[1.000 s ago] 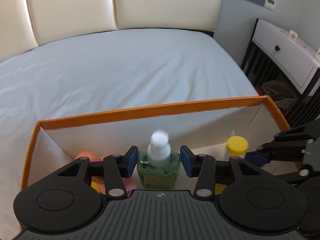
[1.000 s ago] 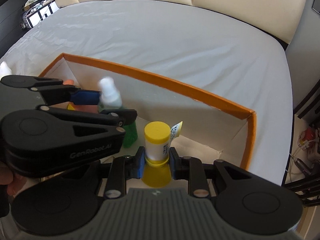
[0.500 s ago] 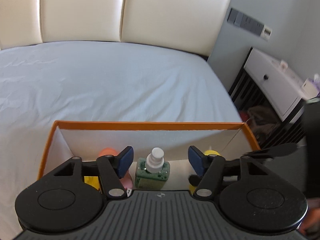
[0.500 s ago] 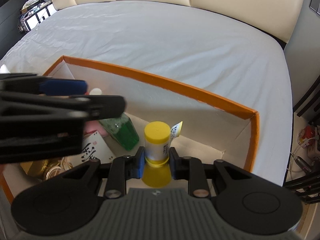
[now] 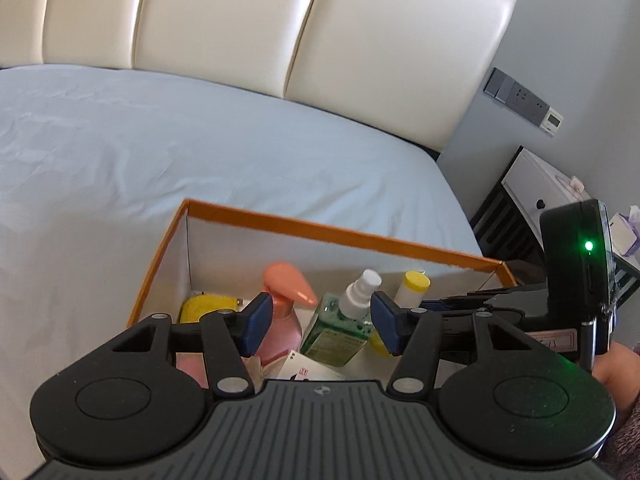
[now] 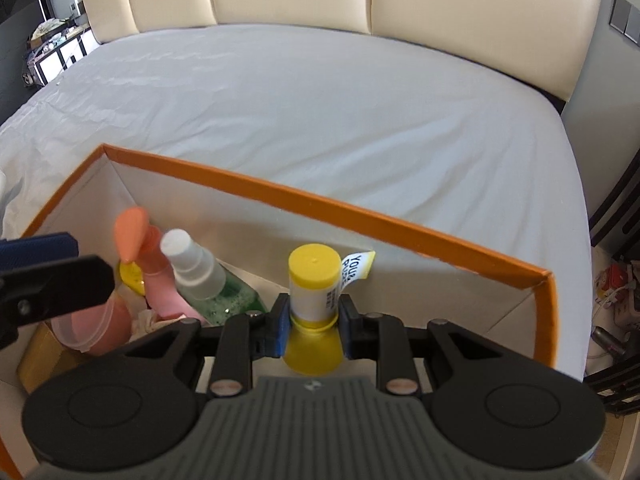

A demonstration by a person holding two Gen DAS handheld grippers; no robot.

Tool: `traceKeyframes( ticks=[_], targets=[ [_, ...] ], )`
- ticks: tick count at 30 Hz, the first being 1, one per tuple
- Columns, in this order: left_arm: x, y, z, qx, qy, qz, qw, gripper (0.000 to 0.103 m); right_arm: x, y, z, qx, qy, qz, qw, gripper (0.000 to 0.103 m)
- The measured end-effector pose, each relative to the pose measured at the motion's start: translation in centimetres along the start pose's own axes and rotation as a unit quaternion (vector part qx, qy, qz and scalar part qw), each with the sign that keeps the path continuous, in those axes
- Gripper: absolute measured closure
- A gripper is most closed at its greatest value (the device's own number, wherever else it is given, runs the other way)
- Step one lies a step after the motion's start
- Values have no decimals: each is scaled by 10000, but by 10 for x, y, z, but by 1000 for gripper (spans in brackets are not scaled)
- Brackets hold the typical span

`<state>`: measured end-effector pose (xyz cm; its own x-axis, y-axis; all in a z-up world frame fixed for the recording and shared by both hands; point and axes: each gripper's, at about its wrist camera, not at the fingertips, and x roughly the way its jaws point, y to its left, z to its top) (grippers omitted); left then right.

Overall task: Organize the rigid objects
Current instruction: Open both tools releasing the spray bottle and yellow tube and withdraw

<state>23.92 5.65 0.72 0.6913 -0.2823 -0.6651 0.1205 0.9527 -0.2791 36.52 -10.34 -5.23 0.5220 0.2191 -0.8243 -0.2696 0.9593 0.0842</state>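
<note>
An orange-rimmed white box (image 5: 344, 236) (image 6: 360, 216) sits on the bed. Inside it lean a green spray bottle (image 5: 340, 328) (image 6: 216, 284) with a white nozzle and a pink bottle (image 5: 280, 320) (image 6: 160, 292) with an orange cap. My left gripper (image 5: 318, 324) is open and empty, raised above the box with both bottles seen between its fingers. My right gripper (image 6: 314, 330) is shut on a yellow-capped bottle (image 6: 314, 284) and holds it upright inside the box; the bottle also shows in the left wrist view (image 5: 412, 290).
A yellow object (image 5: 208, 306) and a printed card (image 5: 308, 368) lie on the box floor. The grey bed sheet (image 6: 320, 100) spreads beyond, with a cream headboard (image 5: 240, 28) behind. A white nightstand (image 5: 548, 188) stands to the right of the bed.
My left gripper has let go of the green spray bottle, opened wider and pulled up and back out of the box. My right gripper still holds the yellow-capped bottle in place.
</note>
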Motion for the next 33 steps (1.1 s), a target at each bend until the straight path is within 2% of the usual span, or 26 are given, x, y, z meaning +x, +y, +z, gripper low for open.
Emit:
traceKeyframes(
  ticks=[5, 12, 17, 22, 25, 28, 33],
  targets=[
    [0, -5, -7, 128, 38, 67, 9999, 37, 1, -1, -1, 6, 134, 209, 9997, 77],
    [-3, -6, -10, 138, 35, 19, 9999, 37, -6, 2, 1, -47, 148, 157, 9998, 62],
    [-17, -9, -12, 119, -82, -136, 9998, 31, -16, 5, -1, -107, 157, 226, 9996, 58],
    [-40, -11, -19, -5, -271, -199, 9994, 31, -48, 12, -9, -223, -67, 180, 9996, 52],
    [-62, -12, -26, -35, -526, -302, 9982, 31, -72, 18, -14, -322, -329, 135, 9988, 48],
    [-83, -16, -36, -62, -747, -398, 9964, 31, -95, 25, -17, -390, -602, 109, 9974, 47],
    [-106, -25, -56, -16, -735, -512, 9960, 33, -136, 33, -36, -313, -898, 276, 9951, 47]
  ],
)
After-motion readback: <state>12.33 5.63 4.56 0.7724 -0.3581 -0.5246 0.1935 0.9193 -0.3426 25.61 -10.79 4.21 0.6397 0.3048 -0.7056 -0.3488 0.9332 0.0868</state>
